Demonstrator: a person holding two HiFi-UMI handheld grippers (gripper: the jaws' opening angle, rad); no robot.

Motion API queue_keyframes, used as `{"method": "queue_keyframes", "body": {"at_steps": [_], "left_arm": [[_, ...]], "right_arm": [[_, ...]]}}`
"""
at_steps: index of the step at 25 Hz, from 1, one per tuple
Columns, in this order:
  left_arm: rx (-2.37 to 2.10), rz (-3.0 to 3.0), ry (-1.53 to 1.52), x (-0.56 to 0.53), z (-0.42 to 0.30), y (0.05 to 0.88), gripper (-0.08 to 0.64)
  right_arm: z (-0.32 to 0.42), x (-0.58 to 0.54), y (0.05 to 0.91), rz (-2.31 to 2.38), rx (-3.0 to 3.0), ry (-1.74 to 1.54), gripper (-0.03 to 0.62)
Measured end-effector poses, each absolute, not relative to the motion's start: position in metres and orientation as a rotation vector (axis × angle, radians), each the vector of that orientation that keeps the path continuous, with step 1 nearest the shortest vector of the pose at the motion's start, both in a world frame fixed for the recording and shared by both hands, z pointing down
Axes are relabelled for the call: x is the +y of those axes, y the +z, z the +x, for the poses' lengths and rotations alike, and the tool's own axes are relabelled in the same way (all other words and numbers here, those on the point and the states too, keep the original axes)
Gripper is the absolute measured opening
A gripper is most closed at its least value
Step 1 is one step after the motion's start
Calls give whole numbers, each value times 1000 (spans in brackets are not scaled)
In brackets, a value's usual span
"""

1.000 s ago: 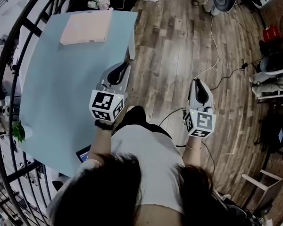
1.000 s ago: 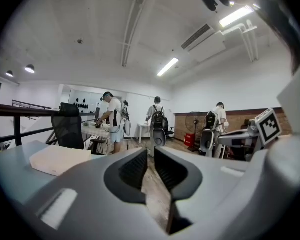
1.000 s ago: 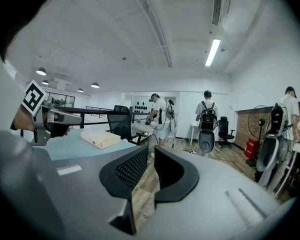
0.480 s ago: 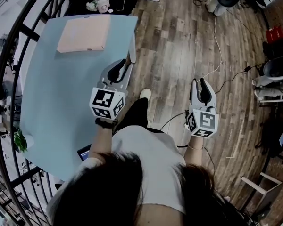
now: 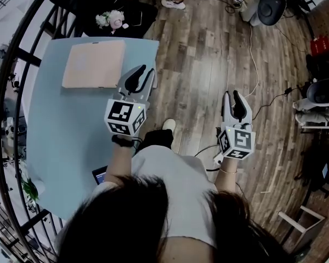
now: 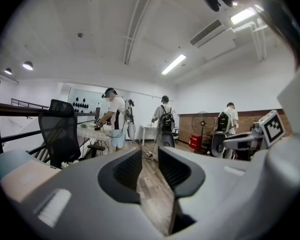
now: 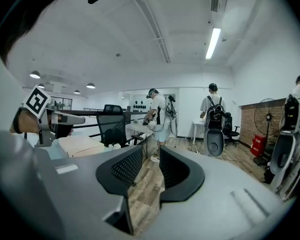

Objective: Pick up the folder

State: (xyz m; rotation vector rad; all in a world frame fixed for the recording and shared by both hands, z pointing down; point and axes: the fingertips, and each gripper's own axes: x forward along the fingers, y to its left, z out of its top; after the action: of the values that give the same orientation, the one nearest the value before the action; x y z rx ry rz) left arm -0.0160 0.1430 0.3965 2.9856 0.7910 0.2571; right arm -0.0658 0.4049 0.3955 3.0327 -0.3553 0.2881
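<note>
**Head view, read left to right.** A curved black metal railing (image 5: 11, 92) borders a smooth, pale blue table (image 5: 60, 141).

The folder (image 5: 93, 64) lies flat on the far part of this table. It is a thin, matte, pinkish-tan rectangle. Its long axis runs left to right, parallel to the table's far edge. Its short ends face the railing and the table's right edge, and a paler edge shows along its near long side.

The left gripper (image 5: 142, 75) is a grey plastic shell with dark textured pads and a black-and-white marker cube (image 5: 124, 119) at its near end. It is held over the table's right edge, just beside the folder's right end, and points away from the person. Its jaws stand narrowly apart, having just been opening. The left gripper view shows only floor between them, with the folder low at their left and not touched.

Right of the table lies a wooden plank floor (image 5: 208, 53) of mixed brown tones, crossed by thin cables (image 5: 252, 59).

The right gripper (image 5: 233, 102), of the same build, is held over this floor, well apart from the folder and pointing the same way. Its jaws also stand narrowly apart, having just been opening, with nothing but floor between them.

At the far right stands a dark office chair (image 5: 271, 4).
</note>
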Motion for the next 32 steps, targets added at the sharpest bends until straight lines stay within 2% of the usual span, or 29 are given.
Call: {"method": "queue_keyframes", "body": {"at_steps": [13,32], "left_arm": [[632,2963,277,98,62,412,106],[-303,2943,232,-77,58,424,106]], "right_arm": [[34,354,406,2966,-545,347,81],[193,135,411,2585,-1432,290,81]]}}
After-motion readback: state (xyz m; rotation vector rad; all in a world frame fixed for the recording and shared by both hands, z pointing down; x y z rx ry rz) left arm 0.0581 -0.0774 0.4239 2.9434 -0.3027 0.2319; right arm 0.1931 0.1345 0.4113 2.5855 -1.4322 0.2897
